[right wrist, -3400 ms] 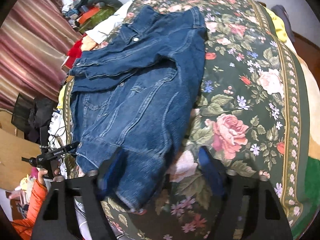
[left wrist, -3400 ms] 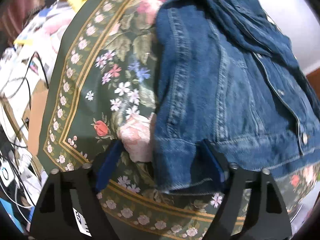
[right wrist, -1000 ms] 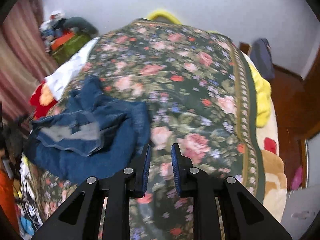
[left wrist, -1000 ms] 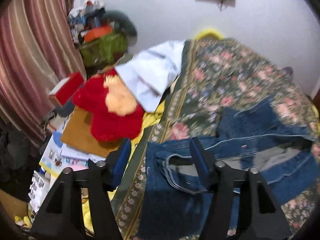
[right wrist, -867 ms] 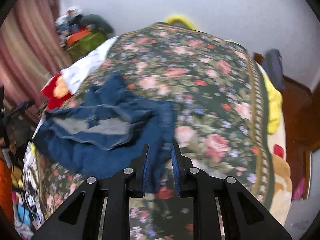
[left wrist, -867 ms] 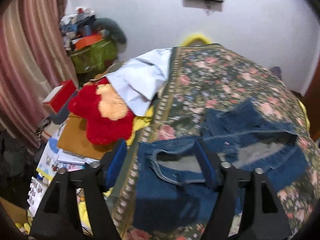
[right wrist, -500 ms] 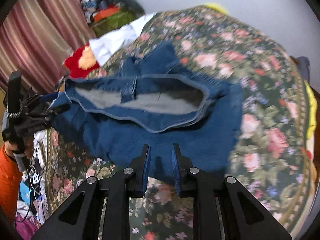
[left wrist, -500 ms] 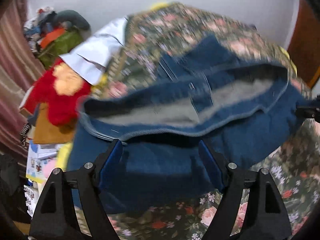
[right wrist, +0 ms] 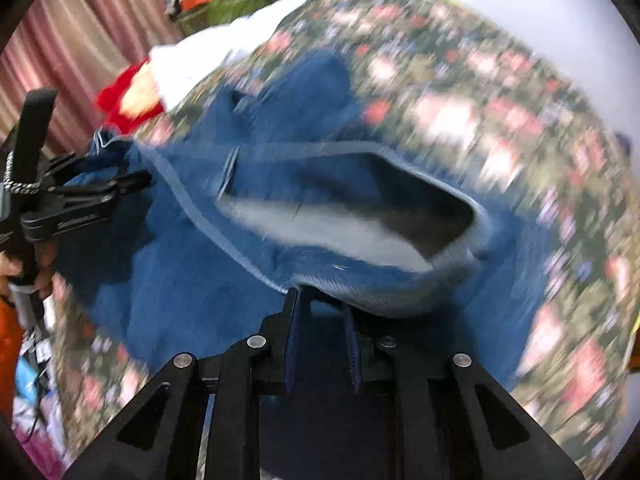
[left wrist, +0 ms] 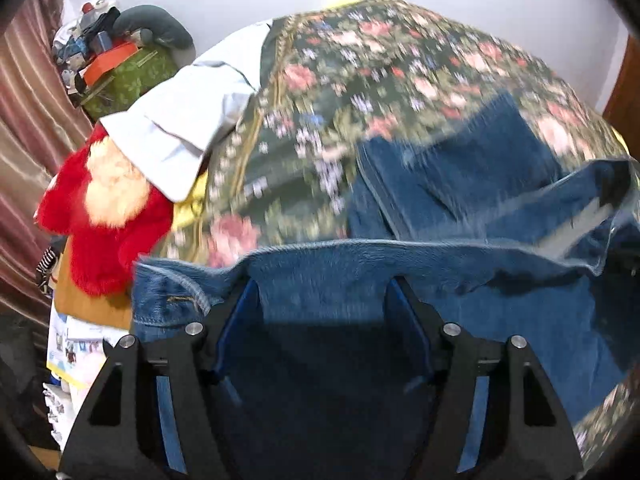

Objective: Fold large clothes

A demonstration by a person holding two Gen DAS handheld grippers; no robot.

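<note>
The jacket (left wrist: 460, 200) lies on the bedspread (left wrist: 360, 80). A sheet (left wrist: 188, 120) lies at the bedspread's left edge, and a plush toy (left wrist: 104, 220) lies just below it.

I am seeing a bed (left wrist: 384, 80) wearing a dark green floral cover with a gold border (blurred in both views). A blue denim jacket (left wrist: 460, 184) is lying across it, and a pale blue cloth (left wrist: 188, 116) is hanging over its far left corner.

Ahead of your claws, blue denim jacket (left wrist: 460, 288) with pale grey lining, dark green bedspread (left wrist: 360, 92) patterned with pink roses, red plush toy (left wrist: 100, 240) to your left, striped maroon curtain (left wrist: 24, 92).
</note>
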